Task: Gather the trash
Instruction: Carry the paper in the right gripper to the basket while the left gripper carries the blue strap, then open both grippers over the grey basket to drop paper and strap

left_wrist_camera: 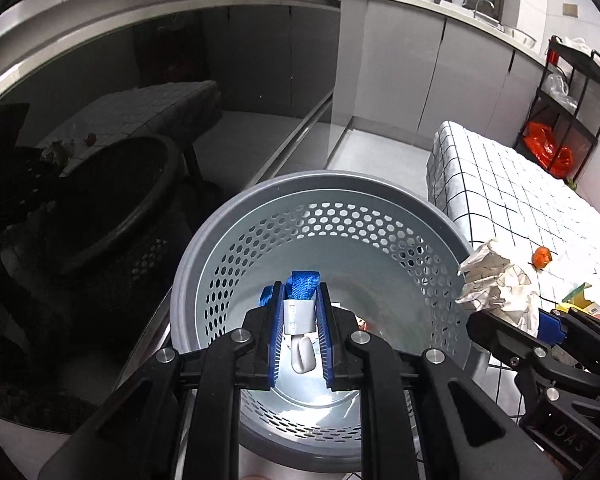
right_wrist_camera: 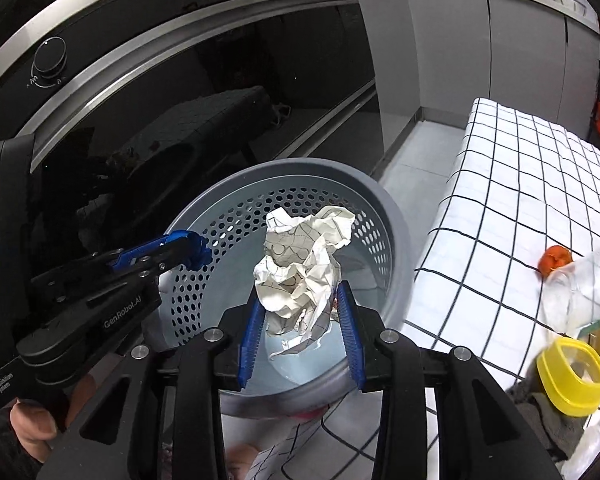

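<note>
The oven (right_wrist_camera: 204,92), with its dark glass door, filled the far left of the scene; the table (right_wrist_camera: 520,208), under a white checked cloth, stood on the right. Between them, near the cameras, sat the grey perforated bin (right_wrist_camera: 396,216), open at the top. On the table lay more trash — a clear plastic bottle (right_wrist_camera: 580,280), a yellow ring (right_wrist_camera: 572,376) and a small orange scrap (right_wrist_camera: 555,259). The right gripper (right_wrist_camera: 302,320) hung over the bin with a crumpled paper ball (right_wrist_camera: 304,264) between its blue pads, the jaws only partly parted and apparently pressing on the paper's lower folds. The left gripper (left_wrist_camera: 300,332) was also above the bin, closed narrowly on a small white hook with blue fabric (left_wrist_camera: 300,312). To do the drop well, each load should probably be centred over the bin's mouth before the jaws part — the paper, being light, could catch on a pad, so a full opening seems wise.
</note>
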